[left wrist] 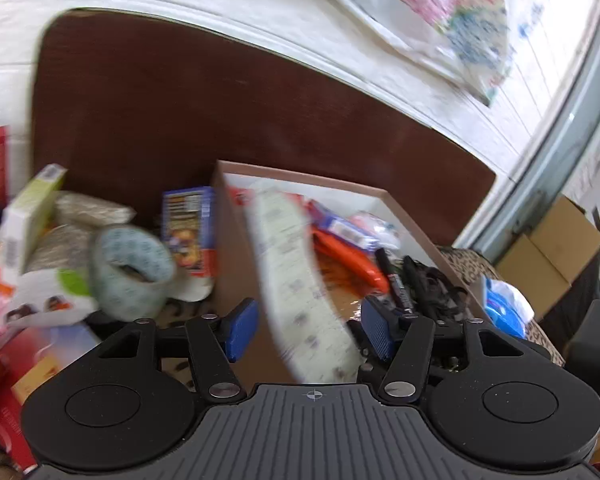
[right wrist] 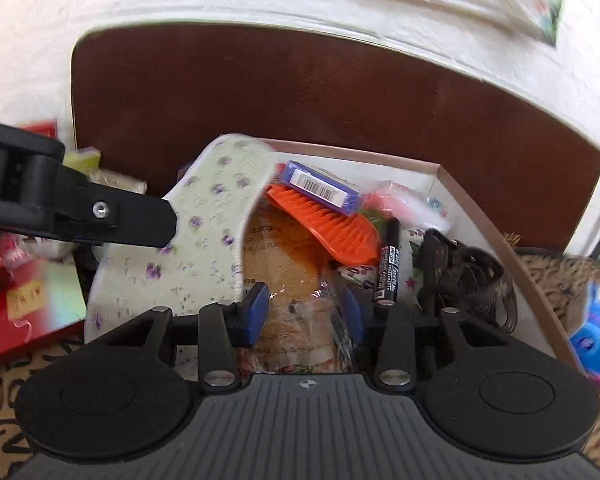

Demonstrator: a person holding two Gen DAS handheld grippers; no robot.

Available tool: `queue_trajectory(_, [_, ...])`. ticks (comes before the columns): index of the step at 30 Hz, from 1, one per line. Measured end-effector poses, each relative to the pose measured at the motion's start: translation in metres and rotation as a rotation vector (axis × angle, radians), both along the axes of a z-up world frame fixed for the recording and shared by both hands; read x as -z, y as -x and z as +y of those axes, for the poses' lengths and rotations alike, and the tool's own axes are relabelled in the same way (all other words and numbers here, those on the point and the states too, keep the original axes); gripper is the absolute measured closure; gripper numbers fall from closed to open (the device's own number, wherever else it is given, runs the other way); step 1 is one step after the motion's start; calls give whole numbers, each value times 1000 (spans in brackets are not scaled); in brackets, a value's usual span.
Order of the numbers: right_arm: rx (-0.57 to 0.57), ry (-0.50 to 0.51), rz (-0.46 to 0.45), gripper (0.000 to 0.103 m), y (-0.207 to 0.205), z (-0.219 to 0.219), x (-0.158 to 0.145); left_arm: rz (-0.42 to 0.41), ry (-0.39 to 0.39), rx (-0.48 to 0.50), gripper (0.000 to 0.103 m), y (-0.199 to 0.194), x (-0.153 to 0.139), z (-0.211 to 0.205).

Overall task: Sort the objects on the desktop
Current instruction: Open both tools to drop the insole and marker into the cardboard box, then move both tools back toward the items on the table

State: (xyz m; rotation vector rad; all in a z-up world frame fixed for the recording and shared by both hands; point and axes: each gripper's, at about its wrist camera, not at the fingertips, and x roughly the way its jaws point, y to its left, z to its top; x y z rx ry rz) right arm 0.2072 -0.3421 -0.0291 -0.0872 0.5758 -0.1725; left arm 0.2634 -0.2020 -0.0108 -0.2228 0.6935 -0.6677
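A pale insole with purple flowers (left wrist: pixel 300 280) hangs blurred between the wide-apart fingers of my left gripper (left wrist: pixel 312 330), touching neither pad, over the near left wall of the brown box (left wrist: pixel 236 240). In the right wrist view the insole (right wrist: pixel 204 224) leans on the box's left rim, and the left gripper's black finger (right wrist: pixel 100 216) reaches in beside it. My right gripper (right wrist: pixel 306 312) is open over a clear-wrapped packet (right wrist: pixel 296 280) in the box (right wrist: pixel 480 216). The box also holds an orange brush (right wrist: pixel 332 228), a blue packet (right wrist: pixel 320 188), a black marker (right wrist: pixel 388 264) and a dark hair clip (right wrist: pixel 468 276).
Left of the box lie a tape roll (left wrist: pixel 132 268), a green-white carton (left wrist: pixel 28 216), a blue card pack (left wrist: pixel 188 228) and red boxes (right wrist: pixel 16 304). A dark wooden board (right wrist: pixel 300 92) stands behind. A blue-white bag (right wrist: pixel 596 328) lies to the right.
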Motion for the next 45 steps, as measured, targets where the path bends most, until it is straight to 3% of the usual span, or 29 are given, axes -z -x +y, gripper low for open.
queue_trajectory(5, [13, -36, -1, 56, 3, -16, 0, 6, 2, 29, 34, -7, 3, -21])
queue_trajectory(8, [18, -50, -4, 56, 4, -25, -1, 51, 23, 68, 36, -11, 6, -31])
queue_trajectory(13, [33, -69, 3, 54, 7, -32, -2, 55, 8, 42, 31, -11, 13, -36])
queue_trajectory(15, [26, -71, 1, 47, 10, -29, -6, 22, 7, 11, 18, -4, 9, -30])
queue_trajectory(16, [15, -74, -12, 34, 15, -27, -8, -4, 8, -9, 12, 2, 5, -26])
queue_trajectory(18, [44, -49, -50, 24, 24, -23, -13, -62, 10, -40, 2, 15, -3, -17])
queue_trajectory(20, [75, -18, -82, 4, 36, -19, -19, -102, 9, -78, 0, 28, -10, -8])
queue_trajectory(21, [61, -24, -97, 0, 43, -18, -22, -117, 11, -87, 0, 35, -12, -3])
queue_trajectory(25, [0, -46, -113, 0, 69, -6, -34, -135, -22, -100, 0, 62, -17, 14])
queue_trajectory(31, [-48, -62, -115, 0, 97, 25, -42, -106, -144, -151, 0, 99, -8, 40])
queue_trajectory(36, [-92, -36, -106, 0, 117, 60, -37, -54, -165, -218, 0, 124, 2, 77])
queue_trajectory(45, [-171, -93, -63, 0, 146, 124, -22, -18, -184, -310, 0, 167, 19, 146])
